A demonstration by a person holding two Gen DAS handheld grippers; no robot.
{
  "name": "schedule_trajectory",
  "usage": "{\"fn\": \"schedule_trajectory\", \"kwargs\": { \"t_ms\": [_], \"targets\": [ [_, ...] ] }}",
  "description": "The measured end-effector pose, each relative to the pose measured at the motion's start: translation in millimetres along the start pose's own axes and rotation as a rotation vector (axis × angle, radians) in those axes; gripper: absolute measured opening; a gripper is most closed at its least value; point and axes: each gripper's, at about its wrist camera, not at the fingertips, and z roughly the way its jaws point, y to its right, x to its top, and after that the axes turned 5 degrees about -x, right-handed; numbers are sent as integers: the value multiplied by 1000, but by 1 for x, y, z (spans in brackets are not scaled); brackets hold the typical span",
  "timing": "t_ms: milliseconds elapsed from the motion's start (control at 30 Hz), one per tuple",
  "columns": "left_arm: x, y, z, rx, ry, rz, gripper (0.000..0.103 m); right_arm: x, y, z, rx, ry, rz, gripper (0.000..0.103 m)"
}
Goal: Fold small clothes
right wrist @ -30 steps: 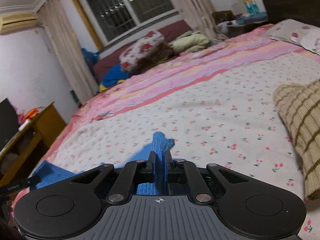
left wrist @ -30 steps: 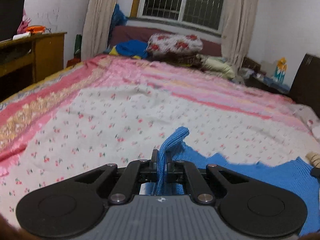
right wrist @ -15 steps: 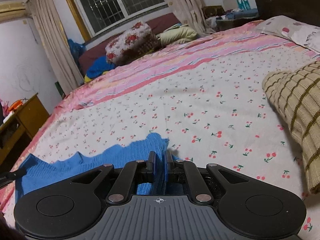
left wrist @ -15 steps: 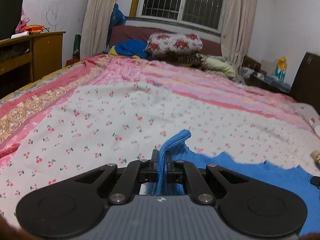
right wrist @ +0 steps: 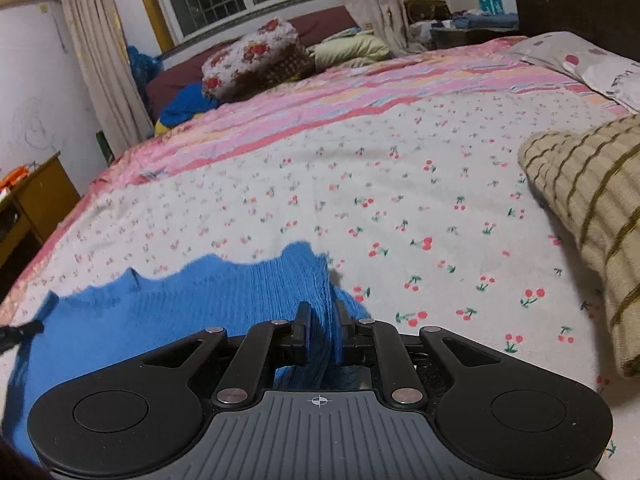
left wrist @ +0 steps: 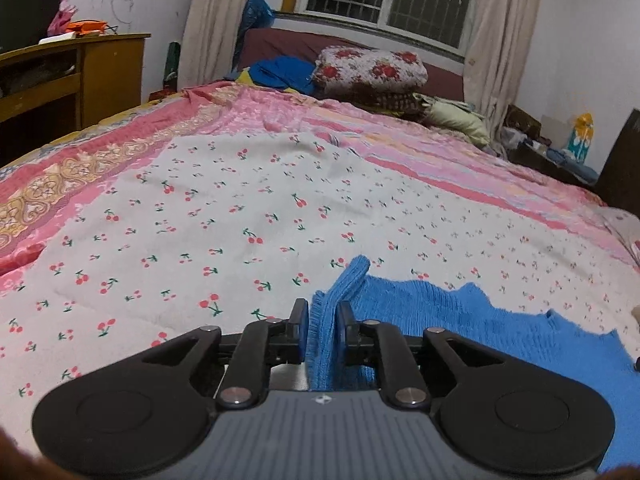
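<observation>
Both claws have just been easing apart and the blue knit garment point(left wrist: 460, 320) has sunk flat onto the bed point(left wrist: 240, 208). Left claw point(left wrist: 323, 322) stands released, a fold loose between its jaws; right claw point(right wrist: 322, 326) likewise. Soft, light, floppy stuff: take it by corners or hem. Striped beige knit point(right wrist: 592, 200) lies well right, clear.

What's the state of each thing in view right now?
left gripper: jaws just opened, knit fold loose between them
right gripper: jaws just opened, knit between them
blue knit garment: spread flat on bed, corners bunched in jaws
striped knit: heaped at right, untouched
curtains: drawn aside
</observation>
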Motion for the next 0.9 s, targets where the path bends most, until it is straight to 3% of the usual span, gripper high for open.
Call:
{"fn": "schedule_trajectory", "kwargs": {
  "t_ms": [167,300,500,600,733,900],
  "targets": [
    [5,1,-20,26,43,-15,22,8,-2,-19,-23,78,-18,14],
    [3,4,-37,19,44,-24,23,4,-11,-26,42,65,-37,14],
    [-21,23,-60,-47,-15,-8,23,-14,-30,-23,109,3,-114,14],
    [-35,35,-58,-74,-70,7,23,-20,-33,-18,100,-26,-132,14],
    [-46,44,-46,-54,-126,50,24,-26,-32,-14,76,-39,-149,11],
    [-48,42,-43,-60,-134,58,27,-28,-32,-10,64,-36,-160,11]
  ]
}}
